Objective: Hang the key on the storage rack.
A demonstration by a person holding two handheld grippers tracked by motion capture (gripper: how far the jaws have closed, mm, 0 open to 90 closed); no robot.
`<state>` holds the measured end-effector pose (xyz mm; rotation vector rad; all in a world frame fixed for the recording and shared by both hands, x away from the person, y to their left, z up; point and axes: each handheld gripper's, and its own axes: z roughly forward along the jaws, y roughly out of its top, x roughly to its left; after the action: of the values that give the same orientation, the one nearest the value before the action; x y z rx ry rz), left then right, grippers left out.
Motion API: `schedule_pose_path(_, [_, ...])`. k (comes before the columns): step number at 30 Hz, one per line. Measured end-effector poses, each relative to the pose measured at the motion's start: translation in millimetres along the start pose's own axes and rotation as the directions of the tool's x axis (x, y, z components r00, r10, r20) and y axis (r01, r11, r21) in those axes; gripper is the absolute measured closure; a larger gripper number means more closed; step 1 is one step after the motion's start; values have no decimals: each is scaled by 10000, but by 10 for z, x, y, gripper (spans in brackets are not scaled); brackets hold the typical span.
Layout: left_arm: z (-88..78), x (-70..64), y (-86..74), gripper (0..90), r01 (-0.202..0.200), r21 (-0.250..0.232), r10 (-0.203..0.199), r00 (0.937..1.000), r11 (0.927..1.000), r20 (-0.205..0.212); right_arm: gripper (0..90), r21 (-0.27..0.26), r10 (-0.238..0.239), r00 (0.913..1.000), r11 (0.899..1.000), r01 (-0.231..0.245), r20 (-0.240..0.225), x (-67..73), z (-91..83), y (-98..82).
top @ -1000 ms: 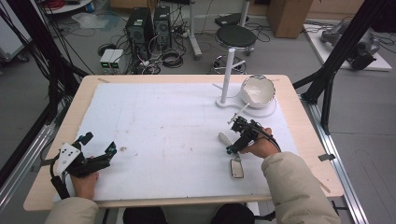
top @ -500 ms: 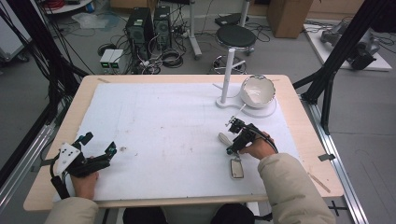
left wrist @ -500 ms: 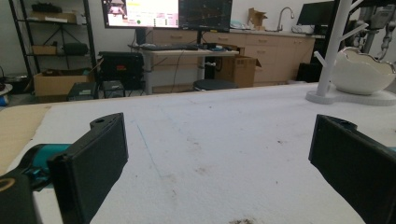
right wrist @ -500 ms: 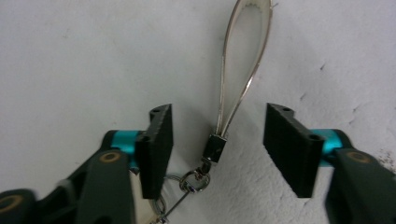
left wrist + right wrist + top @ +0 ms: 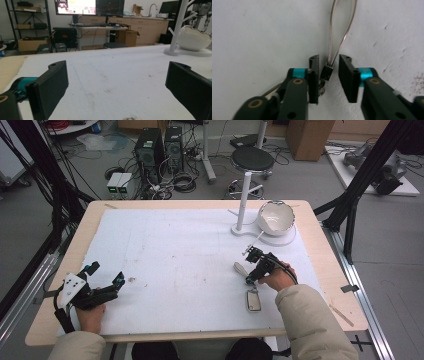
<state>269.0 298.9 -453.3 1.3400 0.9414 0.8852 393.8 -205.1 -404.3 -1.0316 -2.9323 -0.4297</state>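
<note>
White sheeting (image 5: 190,255) covers the light wooden bench (image 5: 320,235) we work at, marked with faint scuffs and dark specks. Our left gripper (image 5: 105,274) rests near the bench's near left corner, held in our left hand (image 5: 90,312); in the left gripper view its two black jaws stand wide apart with nothing but bare sheeting between them.

Our right gripper (image 5: 248,270) is over the right half of the bench, towards the near edge, held by our right hand (image 5: 277,277) in a beige sleeve (image 5: 310,325). In the right gripper view the jaws are part open, set on either side of the small dark clasp (image 5: 326,72) at the end of a thin silver metal loop (image 5: 342,27) that lies flat on the sheeting. The left jaw is just beside the clasp, the right jaw is clear of it, and we cannot tell whether either touches it. In the high view the loop appears as a pale oblong (image 5: 241,269) just beside the gripper tip, and a small rectangular silver-framed piece (image 5: 253,301) lies nearer the near edge, close to our right hand.

Towards the far right corner stands a white post on a round white base (image 5: 243,195), and next to it a white egg-shaped bowl with a jagged rim (image 5: 275,217).
</note>
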Motion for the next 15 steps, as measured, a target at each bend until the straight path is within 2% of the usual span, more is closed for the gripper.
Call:
schedule_pose_path(2, [-1, 1, 1, 50, -1, 16, 1, 10000, 10000, 9, 794, 234, 165, 9998, 9996, -163, -112, -3, 12, 2])
schedule_pose_path(5, [-1, 1, 1, 50, -3, 17, 3, 10000, 10000, 7, 812, 344, 559, 9983, 9979, -553, -151, -6, 25, 12])
schedule_pose_path(7, [0, 1, 0, 50, 4, 4, -4, 10000, 10000, -1, 814, 400, 760, 9971, 9963, -760, 8, -8, 20, 18])
schedule_pose_path(15, [-1, 3, 1, 50, 9, 39, -9, 10000, 10000, 0, 816, 180, 772, 9970, 9969, -771, -66, -23, -23, 10])
